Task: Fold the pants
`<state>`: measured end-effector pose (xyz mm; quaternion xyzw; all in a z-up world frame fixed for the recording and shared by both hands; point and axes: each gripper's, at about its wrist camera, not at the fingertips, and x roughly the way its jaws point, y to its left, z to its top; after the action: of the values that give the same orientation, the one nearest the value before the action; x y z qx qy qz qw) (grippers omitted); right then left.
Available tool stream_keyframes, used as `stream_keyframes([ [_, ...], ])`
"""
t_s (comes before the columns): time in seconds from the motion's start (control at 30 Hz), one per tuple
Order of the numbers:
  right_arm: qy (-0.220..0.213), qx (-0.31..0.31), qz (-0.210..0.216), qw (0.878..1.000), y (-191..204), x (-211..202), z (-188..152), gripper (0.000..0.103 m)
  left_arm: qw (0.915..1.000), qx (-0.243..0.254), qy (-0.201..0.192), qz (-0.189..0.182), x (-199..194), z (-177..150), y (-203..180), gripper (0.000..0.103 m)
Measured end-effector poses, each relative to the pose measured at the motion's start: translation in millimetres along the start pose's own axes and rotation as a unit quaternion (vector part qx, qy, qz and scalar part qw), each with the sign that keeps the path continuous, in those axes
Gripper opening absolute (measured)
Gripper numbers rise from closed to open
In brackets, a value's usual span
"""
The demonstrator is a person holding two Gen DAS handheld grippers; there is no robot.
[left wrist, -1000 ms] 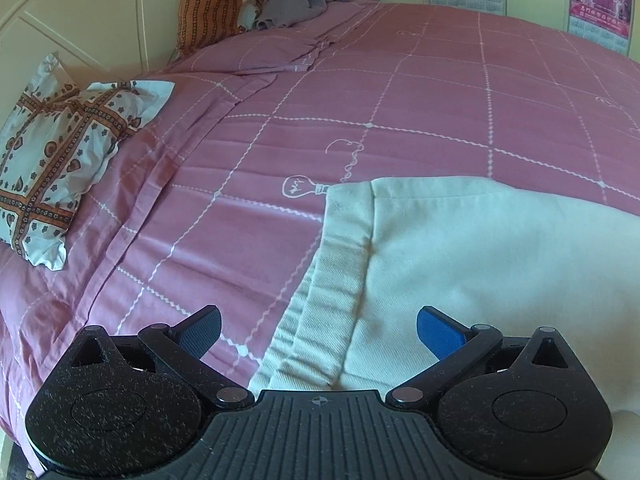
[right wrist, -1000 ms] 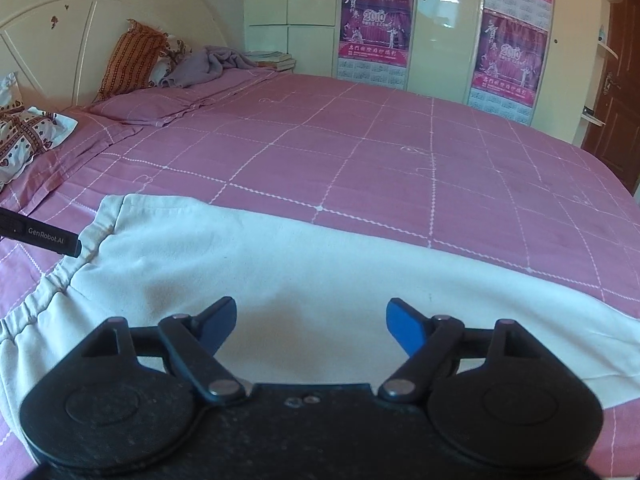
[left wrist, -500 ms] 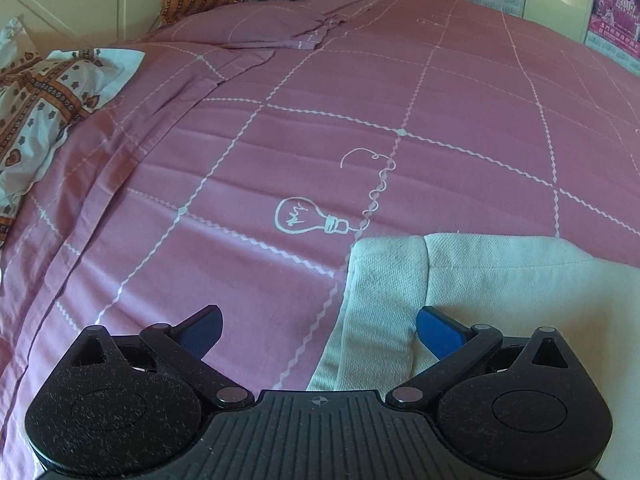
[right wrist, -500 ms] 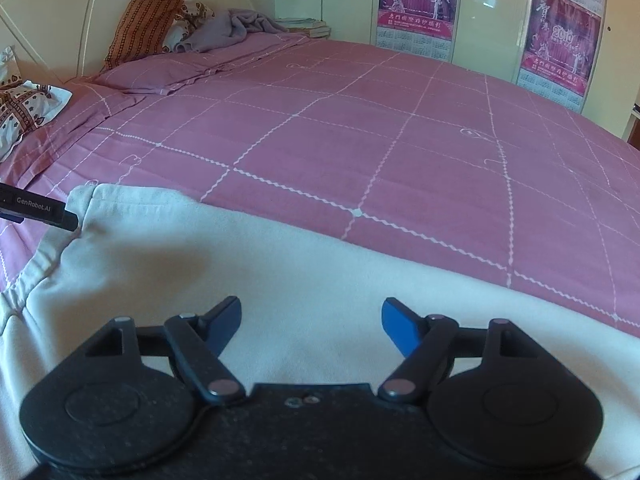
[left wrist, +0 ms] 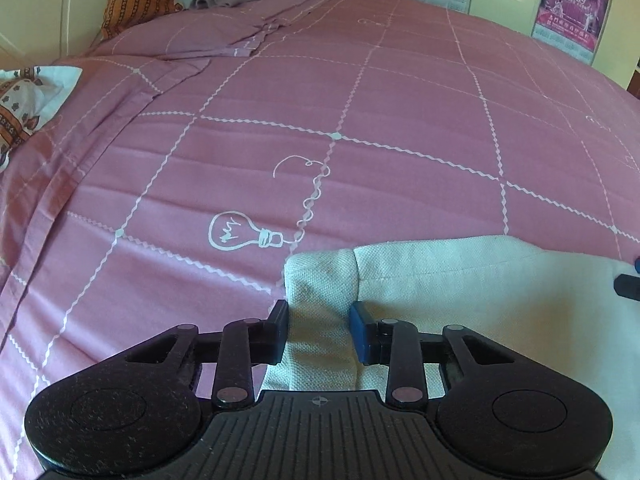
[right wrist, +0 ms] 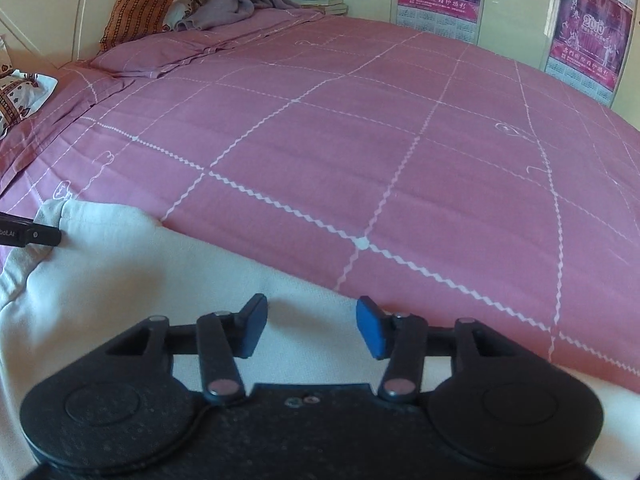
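On the bedspread (left wrist: 360, 92) lie pants (left wrist: 480, 300); left tongs (left wrist: 319, 330) closing on waistband.

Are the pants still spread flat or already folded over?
Spread flat: the pants lie in one layer on the bedspread, waistband between the closing left gripper jaws.

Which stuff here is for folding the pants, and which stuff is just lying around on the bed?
For the job:
- white pants
- left gripper, closing on the waistband
- right gripper, closing over the pants

Just lying about:
- orange pillow
- patterned pillow
- grey blanket
- books
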<state>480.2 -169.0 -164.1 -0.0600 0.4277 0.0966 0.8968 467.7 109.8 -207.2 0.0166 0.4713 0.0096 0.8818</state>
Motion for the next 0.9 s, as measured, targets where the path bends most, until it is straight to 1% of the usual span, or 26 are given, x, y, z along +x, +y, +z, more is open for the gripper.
stream_keyframes([
  [0.03,0.002,-0.008,0.0,1.0,0.2,2.3,1.9,0.061,1.0,0.006,-0.001,0.005,-1.6,-0.3,1.0,0.021],
  [0.07,0.004,-0.015,-0.001,1.0,-0.2,5.5,4.1,0.066,1.0,0.007,0.001,0.003,-2.9,-0.7,3.2,0.019],
  [0.13,0.012,-0.022,-0.008,1.0,-2.8,13.0,7.5,0.067,1.0,0.006,0.005,-0.001,-4.8,-0.6,6.3,0.016],
  [0.17,0.015,-0.022,-0.011,1.0,-4.1,16.3,8.9,0.069,0.9999,0.01,0.005,0.001,-5.4,0.0,5.7,0.016],
  [0.23,0.026,-0.026,0.002,0.999,-4.9,22.1,10.1,0.068,0.9997,0.021,0.003,0.008,-6.1,0.1,2.5,0.016],
  [0.27,0.029,-0.034,0.008,0.999,-3.3,22.2,9.9,0.056,0.9997,0.022,0.002,0.01,-7.2,-0.7,1.2,0.016],
  [0.3,0.03,-0.038,0.024,0.999,-2.1,20.1,9.8,0.044,0.9997,0.02,0.001,0.011,-8.6,-1.4,1.1,0.016],
  [0.33,0.033,-0.03,0.045,0.998,-2.9,16.4,9.7,0.014,0.9998,0.017,-0.001,0.01,-10.5,-2.2,1.5,0.015],
  [0.37,0.033,-0.02,0.052,0.998,-3.6,12.1,8.6,0.011,0.9999,0.014,-0.002,0.008,-12.5,-3.0,2.6,0.014],
  [0.47,0.015,-0.025,0.063,0.998,-1.6,-4.9,-0.7,0.005,1.0,-0.002,0.0,0.002,-18.6,-4.7,7.0,0.012],
  [0.57,-0.003,-0.026,0.076,0.997,3.2,-30.6,-14.1,0.002,1.0,-0.003,-0.001,0.002,-28.3,-11.3,6.2,0.011],
  [0.7,-0.03,-0.056,0.088,0.994,26.4,-80.4,-46.8,0.002,0.9999,-0.012,-0.006,-0.003,-46.1,-24.3,9.9,0.011],
  [0.8,-0.038,-0.066,0.097,0.992,45.5,-115.6,-75.8,0.002,0.998,-0.051,-0.008,-0.038,-68.1,-38.3,21.3,0.011],
  [0.87,-0.03,-0.073,0.103,0.992,59.7,-130.8,-99.0,0.002,0.9947,-0.074,0.006,-0.071,-81.2,-51.0,27.6,0.011],
  [0.9,-0.019,-0.073,0.109,0.991,66.8,-134.6,-110.8,0.002,0.9932,-0.083,0.012,-0.08,-87.0,-57.5,30.1,0.011],
])
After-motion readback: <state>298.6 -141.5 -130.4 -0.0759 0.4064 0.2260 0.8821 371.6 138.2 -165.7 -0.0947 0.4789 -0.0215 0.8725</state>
